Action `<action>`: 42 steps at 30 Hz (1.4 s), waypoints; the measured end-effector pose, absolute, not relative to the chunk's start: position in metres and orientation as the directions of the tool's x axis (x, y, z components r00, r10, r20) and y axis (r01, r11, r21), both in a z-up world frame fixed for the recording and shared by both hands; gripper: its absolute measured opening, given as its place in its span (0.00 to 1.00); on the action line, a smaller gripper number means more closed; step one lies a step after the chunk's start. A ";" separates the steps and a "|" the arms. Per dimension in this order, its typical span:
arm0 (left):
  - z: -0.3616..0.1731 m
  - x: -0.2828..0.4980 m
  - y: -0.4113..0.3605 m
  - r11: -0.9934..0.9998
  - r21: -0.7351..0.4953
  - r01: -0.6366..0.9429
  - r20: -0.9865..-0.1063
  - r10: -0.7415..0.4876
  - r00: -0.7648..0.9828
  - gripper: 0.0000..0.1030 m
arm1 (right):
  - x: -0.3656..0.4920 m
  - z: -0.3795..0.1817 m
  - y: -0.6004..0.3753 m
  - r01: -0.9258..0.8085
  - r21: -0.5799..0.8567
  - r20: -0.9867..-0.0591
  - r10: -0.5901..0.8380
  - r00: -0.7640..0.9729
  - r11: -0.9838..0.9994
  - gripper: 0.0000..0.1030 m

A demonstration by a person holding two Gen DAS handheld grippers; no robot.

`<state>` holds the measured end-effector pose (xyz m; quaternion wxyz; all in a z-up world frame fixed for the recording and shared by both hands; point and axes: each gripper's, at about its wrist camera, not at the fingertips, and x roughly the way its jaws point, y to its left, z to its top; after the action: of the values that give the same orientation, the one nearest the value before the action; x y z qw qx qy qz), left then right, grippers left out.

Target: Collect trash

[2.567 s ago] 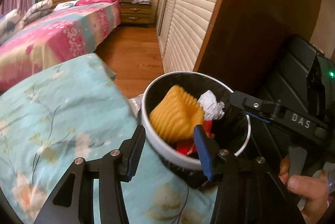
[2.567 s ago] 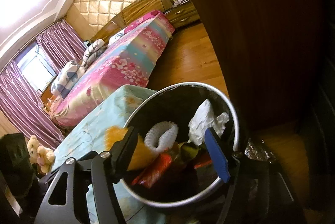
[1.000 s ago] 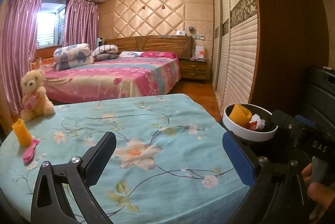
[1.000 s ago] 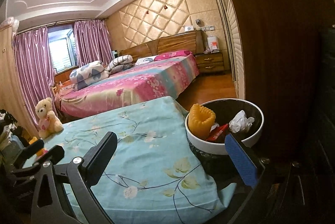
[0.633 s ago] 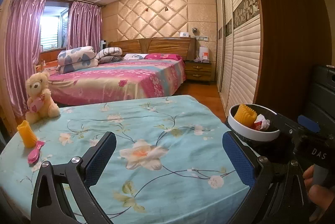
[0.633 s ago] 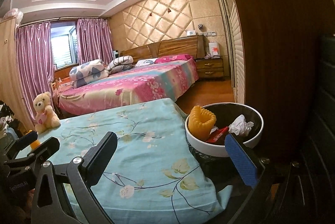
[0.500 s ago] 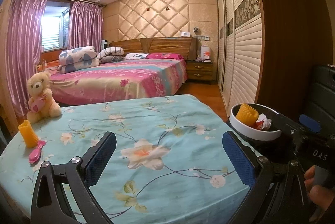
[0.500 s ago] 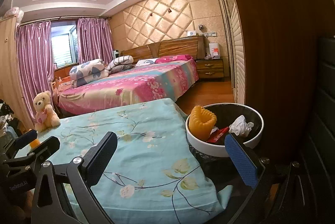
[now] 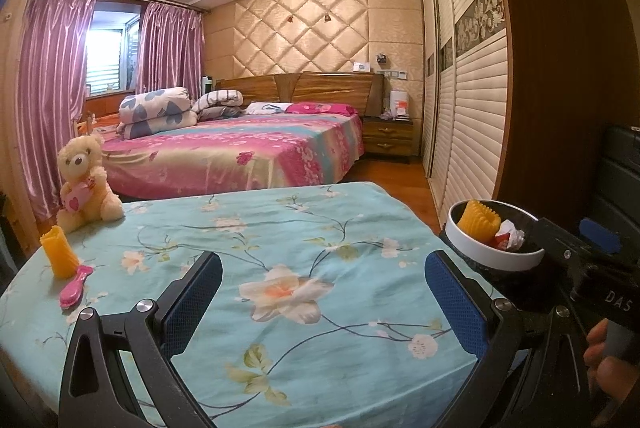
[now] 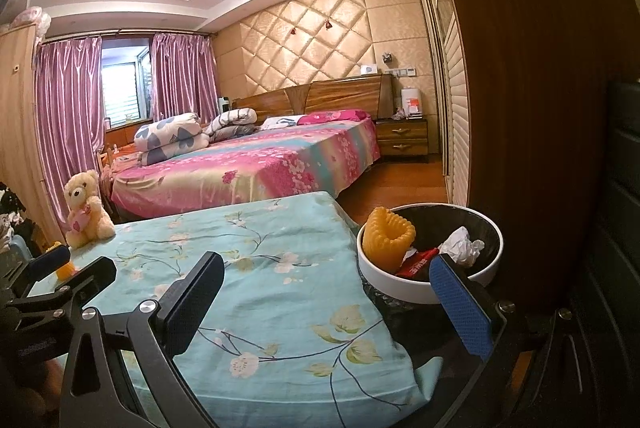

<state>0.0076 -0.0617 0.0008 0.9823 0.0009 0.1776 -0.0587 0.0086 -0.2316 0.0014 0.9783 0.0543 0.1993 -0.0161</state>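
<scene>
A white-rimmed bin (image 9: 494, 262) with a black liner stands at the right end of the table. It holds a yellow ridged cup (image 9: 478, 226), crumpled white paper (image 9: 515, 238) and a red wrapper (image 10: 418, 264). The right wrist view shows the same bin (image 10: 400, 292) close by. A second yellow ridged cup (image 9: 60, 254) stands at the table's far left beside a pink hairbrush (image 9: 74, 286). My left gripper (image 9: 322, 292) is open over the cloth, holding nothing. My right gripper (image 10: 326, 288) is open too, its blue finger pad just in front of the bin.
The table wears a teal floral cloth (image 9: 280, 228). A teddy bear (image 9: 84, 184) sits at its far left corner. Behind are a pink bed (image 9: 240, 156), a nightstand (image 9: 390, 140) and wooden floor; a brown wardrobe (image 9: 560, 68) rises right of the bin. A hand (image 9: 604, 360) grips a handle.
Earlier both grippers hung right over the bin, the left one's fingers beside the yellow cup. Both have drawn back and opened wide; in the last half second the views barely shift.
</scene>
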 end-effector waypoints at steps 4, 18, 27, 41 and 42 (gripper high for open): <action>0.000 0.009 -0.061 0.994 -0.015 0.112 -0.350 -0.110 0.930 0.99 | 0.009 0.002 -0.231 0.050 0.100 -0.390 -0.007 0.921 0.994 1.00; -0.001 0.010 -0.058 0.994 -0.012 0.113 -0.349 -0.110 0.931 0.99 | 0.009 0.002 -0.230 0.043 0.104 -0.392 0.001 0.920 0.994 1.00; -0.002 0.010 -0.056 0.993 -0.014 0.119 -0.352 -0.116 0.929 0.99 | 0.009 0.002 -0.230 0.043 0.104 -0.393 0.002 0.920 0.994 1.00; -0.003 0.012 -0.054 0.992 -0.010 0.125 -0.359 -0.120 0.926 0.99 | 0.009 0.002 -0.230 0.044 0.105 -0.393 0.001 0.920 0.993 1.00; -0.003 0.012 -0.054 0.992 -0.011 0.124 -0.360 -0.120 0.925 0.99 | 0.009 0.002 -0.230 0.044 0.106 -0.393 0.001 0.920 0.993 1.00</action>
<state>0.0120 -0.0540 -0.0034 0.9812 0.0060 0.1829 -0.0620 0.0087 -0.2304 0.0023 0.9781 0.0563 0.2002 -0.0108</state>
